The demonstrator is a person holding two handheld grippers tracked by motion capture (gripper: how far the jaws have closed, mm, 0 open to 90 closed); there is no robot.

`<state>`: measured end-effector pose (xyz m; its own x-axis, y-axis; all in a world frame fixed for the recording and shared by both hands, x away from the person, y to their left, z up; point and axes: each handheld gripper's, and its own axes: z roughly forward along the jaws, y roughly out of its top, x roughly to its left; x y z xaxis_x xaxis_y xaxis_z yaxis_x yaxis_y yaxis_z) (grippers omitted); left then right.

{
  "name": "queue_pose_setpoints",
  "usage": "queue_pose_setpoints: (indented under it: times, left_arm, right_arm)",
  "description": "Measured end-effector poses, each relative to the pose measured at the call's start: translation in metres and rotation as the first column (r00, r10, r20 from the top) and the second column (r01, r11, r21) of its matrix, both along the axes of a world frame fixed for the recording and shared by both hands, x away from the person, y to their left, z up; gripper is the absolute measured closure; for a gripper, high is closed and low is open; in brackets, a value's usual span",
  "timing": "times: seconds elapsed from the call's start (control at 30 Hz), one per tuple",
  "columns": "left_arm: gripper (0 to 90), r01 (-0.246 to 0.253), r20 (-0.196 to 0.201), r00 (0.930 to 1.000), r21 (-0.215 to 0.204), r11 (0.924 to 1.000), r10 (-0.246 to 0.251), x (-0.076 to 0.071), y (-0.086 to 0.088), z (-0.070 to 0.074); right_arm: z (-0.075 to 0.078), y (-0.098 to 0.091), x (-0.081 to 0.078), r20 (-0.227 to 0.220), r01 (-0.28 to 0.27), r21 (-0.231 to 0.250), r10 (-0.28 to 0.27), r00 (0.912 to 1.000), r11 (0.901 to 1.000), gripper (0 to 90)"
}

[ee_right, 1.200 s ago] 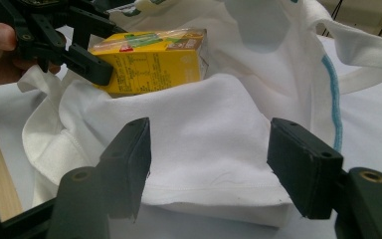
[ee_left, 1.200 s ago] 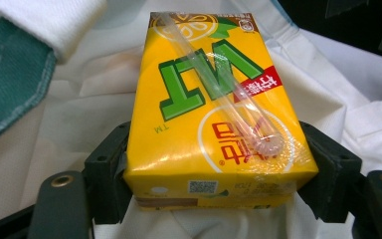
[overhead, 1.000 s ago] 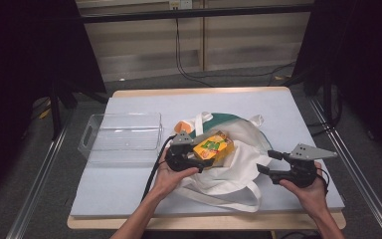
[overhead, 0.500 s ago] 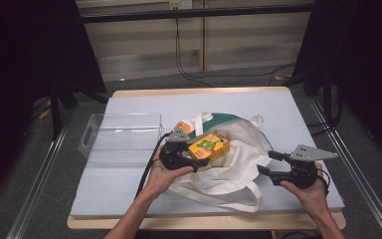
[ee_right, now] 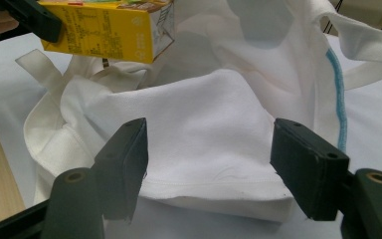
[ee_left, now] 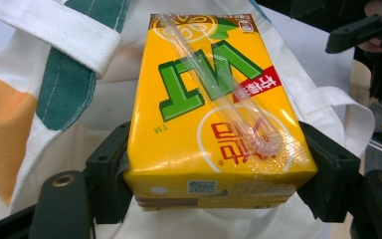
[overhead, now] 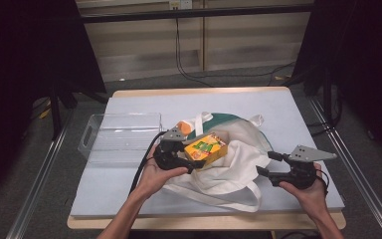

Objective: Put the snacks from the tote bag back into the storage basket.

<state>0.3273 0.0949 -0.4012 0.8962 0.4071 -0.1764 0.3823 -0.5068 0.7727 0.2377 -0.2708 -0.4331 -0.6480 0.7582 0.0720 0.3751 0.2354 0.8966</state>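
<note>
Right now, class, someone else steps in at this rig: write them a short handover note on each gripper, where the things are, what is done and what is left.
Left gripper: shut on the yellow drink carton, holding it above the white tote bag.
Right gripper: open, its jaws just widened; its fingers flank a fold of the tote bag without pressing it.
Clear plastic bin: on the table left of the bag, nothing visible inside.
Done: carton gripped and off the cloth.
Left: probably carry the carton to the bin and set it down; where it is meant to go cannot be told for sure.
</note>
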Motion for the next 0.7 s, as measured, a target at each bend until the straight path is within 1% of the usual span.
queue_pose_setpoints:
  times: [0.07,0.1,0.27,0.3,0.33,0.4,0.43,0.53,0.57,0.6,0.63,0.67,0.7]
  left_arm:
    - [27.3,0.006,-0.004,1.0,-0.002,1.0,-0.006,0.0,0.001,0.002]
    - [27.3,0.006,-0.016,0.9998,0.013,0.9999,-0.006,0.0,0.004,0.006]
    - [27.4,0.01,-0.031,0.9995,0.007,0.9999,-0.01,0.004,0.009,0.01]
    - [27.4,0.006,-0.039,0.9992,0.01,0.9999,-0.006,0.006,0.012,0.012]
    - [27.4,0.013,-0.04,0.9991,0.024,0.9996,-0.012,0.007,0.015,0.014]
    - [27.3,0.01,-0.046,0.9989,0.022,0.9997,-0.009,0.007,0.016,0.015]
    - [27.3,0.023,-0.044,0.9988,0.047,0.9986,-0.021,0.008,0.02,0.018]
    - [27.3,0.012,-0.047,0.9989,0.06,0.9981,-0.009,0.008,0.023,0.02]
    - [27.4,0.028,-0.051,0.9984,0.06,0.9978,-0.025,0.009,0.026,0.022]
    - [27.4,0.028,-0.051,0.9984,0.06,0.9978,-0.025,0.009,0.026,0.022]
    - [27.4,0.031,-0.059,0.9979,0.081,0.9962,-0.027,0.008,0.028,0.024]
    - [27.5,0.05,-0.06,0.9972,0.088,0.9949,-0.044,0.008,0.029,0.025]
    - [27.5,0.053,-0.061,0.997,0.095,0.9941,-0.047,0.009,0.03,0.026]
  right_arm:
    - [0.0,0.0,0.001,-0.003,0.001,0.001,-0.001,1.0,1.0,30.4]
    - [0.0,0.0,0.0,-0.003,0.001,0.001,-0.001,1.0,1.0,30.3]
    - [0.0,0.0,0.001,-0.005,0.0,0.002,0.0,1.0,1.0,27.5]
    - [0.0,0.001,0.001,-0.001,0.0,0.004,0.0,1.0,1.0,26.4]
    - [0.001,0.001,0.001,-0.001,-0.001,0.006,0.001,1.0,1.0,25.5]
    - [0.001,0.001,0.001,-0.001,0.001,0.009,-0.001,1.0,1.0,25.0]
    - [0.001,0.002,0.001,0.005,-0.001,0.006,0.001,1.0,1.0,23.6]
    - [0.001,0.003,0.0,0.005,-0.001,0.005,0.001,1.0,1.0,22.6]
    - [0.0,0.003,-0.001,0.004,-0.005,0.005,0.005,1.0,1.0,21.3]
    - [0.001,0.003,-0.001,0.004,-0.001,0.001,0.001,1.0,1.0,21.0]
    - [0.001,0.003,-0.001,0.006,0.001,0.0,-0.001,1.0,1.0,20.7]
    - [0.002,0.003,-0.001,0.008,0.0,0.001,0.0,1.0,1.0,20.3]
    - [0.002,0.003,0.0,0.008,0.002,0.001,-0.002,1.0,1.0,20.2]
